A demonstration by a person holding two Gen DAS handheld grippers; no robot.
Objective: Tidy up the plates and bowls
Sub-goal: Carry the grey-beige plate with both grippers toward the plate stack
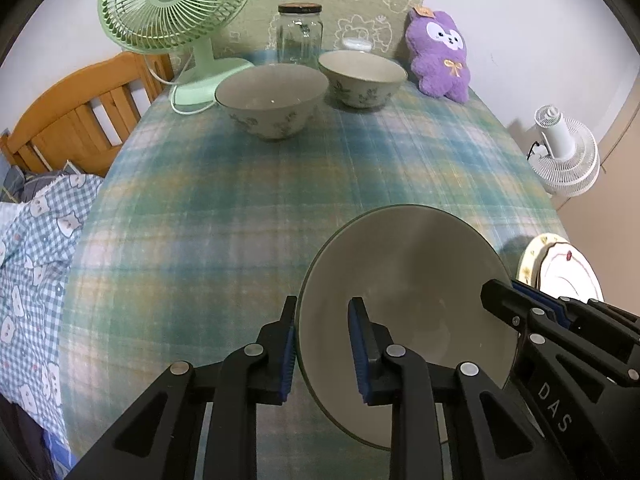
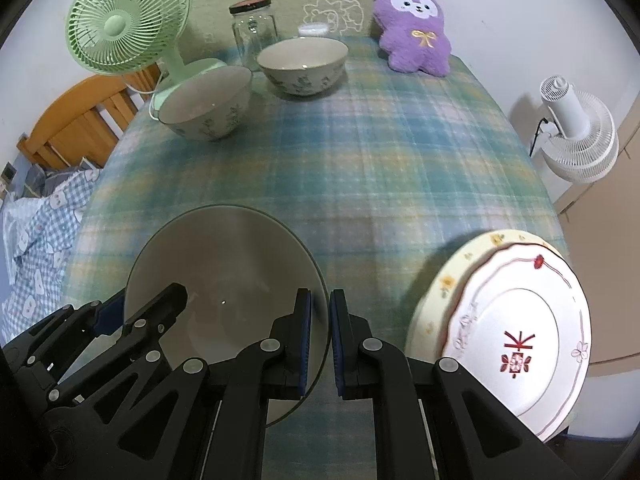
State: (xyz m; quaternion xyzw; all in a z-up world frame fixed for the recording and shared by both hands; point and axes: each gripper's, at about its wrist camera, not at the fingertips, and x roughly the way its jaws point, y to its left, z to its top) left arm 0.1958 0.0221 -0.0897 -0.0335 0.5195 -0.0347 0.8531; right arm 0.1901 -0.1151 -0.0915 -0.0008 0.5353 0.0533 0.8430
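Two grippers share one smooth, round, grey-glazed bowl (image 1: 404, 300) above the near tabletop (image 1: 224, 208): the left gripper (image 1: 324, 344) clamps its left rim, the right gripper (image 2: 320, 340) its right rim. Two floral ceramic bowls (image 1: 272, 98) (image 1: 362, 76) sit at the far edge. Stacked scalloped plates (image 2: 516, 328) lie right, on woolly plaid cloth, near a plush purple toy (image 2: 416, 32).

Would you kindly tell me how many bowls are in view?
3: the held bowl near the front, between both grippers; the left bowl by the green fan; the right bowl beside it.
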